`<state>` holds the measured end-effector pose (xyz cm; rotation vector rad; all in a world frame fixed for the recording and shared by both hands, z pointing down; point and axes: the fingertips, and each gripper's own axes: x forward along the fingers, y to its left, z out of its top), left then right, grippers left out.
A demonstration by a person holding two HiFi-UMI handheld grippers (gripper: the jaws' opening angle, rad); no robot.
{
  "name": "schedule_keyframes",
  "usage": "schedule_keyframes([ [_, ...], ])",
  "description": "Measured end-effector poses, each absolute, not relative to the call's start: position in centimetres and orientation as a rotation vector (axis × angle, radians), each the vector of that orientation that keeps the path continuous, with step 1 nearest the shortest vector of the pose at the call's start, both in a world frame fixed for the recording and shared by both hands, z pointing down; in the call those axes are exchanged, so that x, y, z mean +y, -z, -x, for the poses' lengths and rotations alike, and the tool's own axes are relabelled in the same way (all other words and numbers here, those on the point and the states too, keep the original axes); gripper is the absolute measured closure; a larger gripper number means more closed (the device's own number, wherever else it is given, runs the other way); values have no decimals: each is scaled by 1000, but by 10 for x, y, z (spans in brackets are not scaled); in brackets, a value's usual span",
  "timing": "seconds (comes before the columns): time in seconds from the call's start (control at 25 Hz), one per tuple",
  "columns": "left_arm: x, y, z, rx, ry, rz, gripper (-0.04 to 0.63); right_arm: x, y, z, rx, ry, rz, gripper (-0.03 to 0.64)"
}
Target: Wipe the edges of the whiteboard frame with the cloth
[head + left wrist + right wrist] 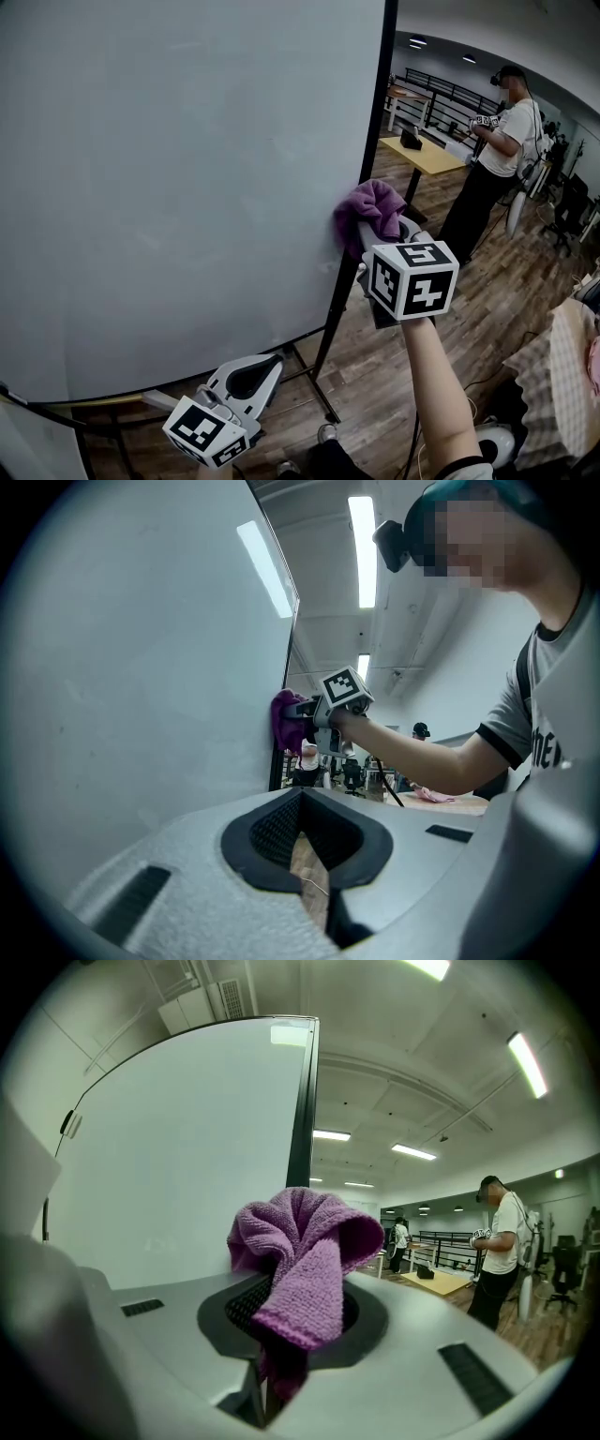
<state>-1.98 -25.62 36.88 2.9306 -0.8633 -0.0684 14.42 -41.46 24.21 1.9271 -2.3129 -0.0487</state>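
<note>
- open workshop room with a plank floor (pixel 394 356) and strip lights overhead; farther back a person (pixel 497 150) stands by a yellow counter (pixel 424 156), well apart from us.
- our whiteboard (pixel 169 187) fills the left of the head view, upright on a dark stand (pixel 322 361), with its black frame (pixel 379 94) running down the right side.
- the right claw (pixel 279 1354) is clamped on the purple cloth (pixel 305 1246); a bunched fold stands out ahead of the jaws and a short tail hangs down between them.
- in the head view the cloth sits on the right-hand frame edge, about halfway up, and looks to be touching it.
- the left claw (pixel 307 864) hangs low near the bottom corner of the board, jaws narrow, only a thin slit with floor showing through, nothing held.
- we judge the wipe of this vertical edge to be under way; we cannot tell from here whether the other edges are done.
- the grip is on a small part of the cloth, so drag along the frame could tug it loose or roll the fold aside, leaving hard claw plastic to scrape the frame.
- pushing sideways too firmly could rock the board on its stand, since the left claw is not steadying it.
- drifting inward would wipe the white surface instead of the edge; drifting outward would slip the cloth off the frame altogether.
</note>
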Motion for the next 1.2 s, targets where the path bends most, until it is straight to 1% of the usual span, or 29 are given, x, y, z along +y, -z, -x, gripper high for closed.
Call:
schedule_keyframes([
  [0.72,-253,-379,25,-869,47,-2906,578,-416,-304,-143,-2244,-37,-1914,551],
  [1.2,-251,-387,25,-873,27,-2887,578,-414,-307,-142,-2206,60,-1967,551],
])
